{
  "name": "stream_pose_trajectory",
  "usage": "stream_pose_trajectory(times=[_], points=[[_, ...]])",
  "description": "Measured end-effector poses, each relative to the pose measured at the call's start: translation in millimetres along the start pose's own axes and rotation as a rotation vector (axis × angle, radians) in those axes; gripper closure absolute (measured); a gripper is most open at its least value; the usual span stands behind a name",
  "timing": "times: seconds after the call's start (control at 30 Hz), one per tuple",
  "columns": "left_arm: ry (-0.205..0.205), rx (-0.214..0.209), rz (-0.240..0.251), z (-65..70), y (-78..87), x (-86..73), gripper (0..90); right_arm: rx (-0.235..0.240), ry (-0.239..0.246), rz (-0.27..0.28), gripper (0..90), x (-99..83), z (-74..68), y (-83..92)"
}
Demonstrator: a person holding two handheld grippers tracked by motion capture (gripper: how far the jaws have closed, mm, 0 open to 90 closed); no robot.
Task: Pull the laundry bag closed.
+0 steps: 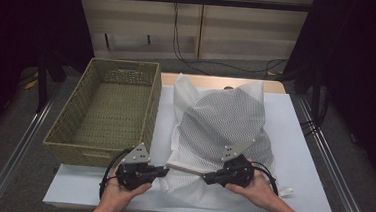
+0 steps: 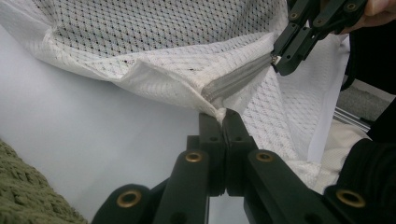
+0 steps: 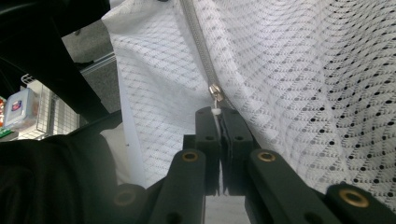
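The white tabletop point(image 1: 302, 159) fills the lower middle of the high view, with a wicker basket point(image 1: 106, 108) at its left edge. A white mesh bag point(image 1: 221, 133) lies at centre. Its grey zipper point(image 1: 185, 168) runs along the near edge. The left tongs point(image 1: 165, 170) are clenched on the bag's corner; the right tongs point(image 1: 206, 177) are clenched on the zipper pull point(image 3: 215, 93).
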State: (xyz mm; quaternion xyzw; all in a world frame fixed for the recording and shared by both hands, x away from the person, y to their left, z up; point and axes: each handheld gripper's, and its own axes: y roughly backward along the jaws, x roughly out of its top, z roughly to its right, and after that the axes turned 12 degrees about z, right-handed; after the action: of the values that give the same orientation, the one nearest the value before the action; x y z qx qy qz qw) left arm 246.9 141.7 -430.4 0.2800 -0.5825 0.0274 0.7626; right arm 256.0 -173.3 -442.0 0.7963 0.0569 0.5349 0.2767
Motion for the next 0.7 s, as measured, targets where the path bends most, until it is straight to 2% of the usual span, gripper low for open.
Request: stream_pose_trajectory(times=[0.47,0.7], points=[[-0.009,0.011,-0.009,0.2,0.1,-0.2,89.1,-0.01,-0.009,0.0,88.0,-5.9,-2.0,4.1],[-0.003,0.009,0.0,0.1,-0.1,-0.9,89.1,-0.037,-0.019,-0.003,87.9,-8.7,-1.4,11.4]])
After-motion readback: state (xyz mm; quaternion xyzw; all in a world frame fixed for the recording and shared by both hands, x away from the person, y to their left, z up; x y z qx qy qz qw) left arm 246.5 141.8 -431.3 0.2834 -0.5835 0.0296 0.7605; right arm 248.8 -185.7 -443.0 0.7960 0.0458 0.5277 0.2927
